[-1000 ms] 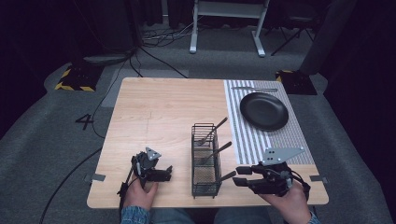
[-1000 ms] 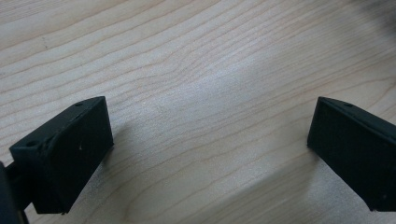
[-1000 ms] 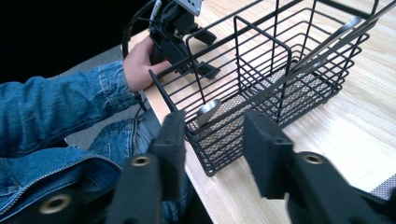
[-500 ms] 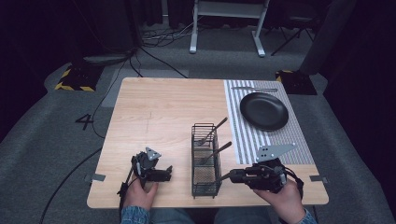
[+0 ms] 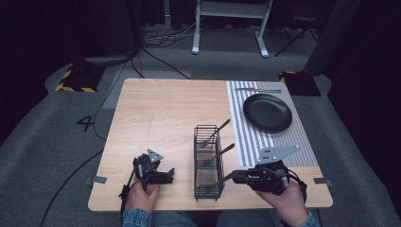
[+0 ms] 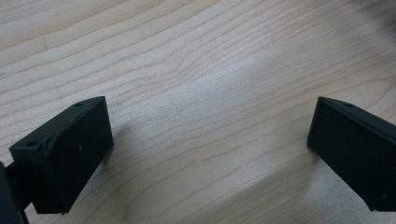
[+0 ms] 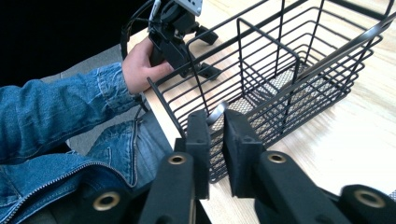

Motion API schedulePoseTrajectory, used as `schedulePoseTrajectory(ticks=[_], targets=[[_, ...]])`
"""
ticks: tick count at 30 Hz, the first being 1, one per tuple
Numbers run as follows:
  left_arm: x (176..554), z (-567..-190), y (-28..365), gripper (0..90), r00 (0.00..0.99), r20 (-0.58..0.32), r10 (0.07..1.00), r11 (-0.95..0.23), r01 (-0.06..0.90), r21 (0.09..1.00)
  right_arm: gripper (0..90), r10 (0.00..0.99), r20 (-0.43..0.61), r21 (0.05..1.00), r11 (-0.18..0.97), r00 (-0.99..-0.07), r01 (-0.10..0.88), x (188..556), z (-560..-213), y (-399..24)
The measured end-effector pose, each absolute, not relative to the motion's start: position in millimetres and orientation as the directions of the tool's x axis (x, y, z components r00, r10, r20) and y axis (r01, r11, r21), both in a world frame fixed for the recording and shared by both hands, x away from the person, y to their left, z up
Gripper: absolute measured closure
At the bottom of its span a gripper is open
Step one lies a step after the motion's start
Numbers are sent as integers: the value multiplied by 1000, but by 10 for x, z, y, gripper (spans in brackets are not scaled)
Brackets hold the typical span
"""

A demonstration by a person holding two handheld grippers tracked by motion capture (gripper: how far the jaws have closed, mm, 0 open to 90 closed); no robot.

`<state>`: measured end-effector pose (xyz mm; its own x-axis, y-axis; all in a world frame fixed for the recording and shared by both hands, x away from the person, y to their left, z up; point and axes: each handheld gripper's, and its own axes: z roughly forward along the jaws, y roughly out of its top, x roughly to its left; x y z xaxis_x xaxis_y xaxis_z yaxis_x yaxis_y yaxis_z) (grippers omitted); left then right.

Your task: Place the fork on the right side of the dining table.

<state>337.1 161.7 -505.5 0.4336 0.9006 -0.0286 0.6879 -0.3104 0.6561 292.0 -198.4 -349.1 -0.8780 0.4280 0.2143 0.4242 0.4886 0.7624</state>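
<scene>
On the wooden table point(image 5: 165, 113), your right gripper point(image 7: 215, 122) has just been closing onto the utensil handle point(image 7: 216, 112) at the wire basket point(image 5: 208, 163) near end to lift it, your left gripper point(image 5: 166, 176) resting open

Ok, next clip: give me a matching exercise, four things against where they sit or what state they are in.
Things:
1. black plate
2. wire basket
3. left gripper
4. right gripper

Places or states:
A. jaws wide apart over bare wood, nothing between them
B. on the striped mat at the table's far right
C. jaws pinched on a metal utensil handle at the basket's near end
D. mid-table between the two hands, with utensils leaning out

Pairs: 1-B, 2-D, 3-A, 4-C
</scene>
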Motion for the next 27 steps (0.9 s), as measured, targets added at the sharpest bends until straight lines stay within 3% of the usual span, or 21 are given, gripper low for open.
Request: schedulePoseTrajectory(ticks=[2,27], targets=[[3371,-5055,1617,2,434,-29,901,-310,688,656,859,431,214,764,485,-877,425,2933,-3474,-1997],[3371,-5055,1617,2,433,-29,901,-310,688,656,872,446,227,826,382,-866,414,2967,-3258,-2057]])
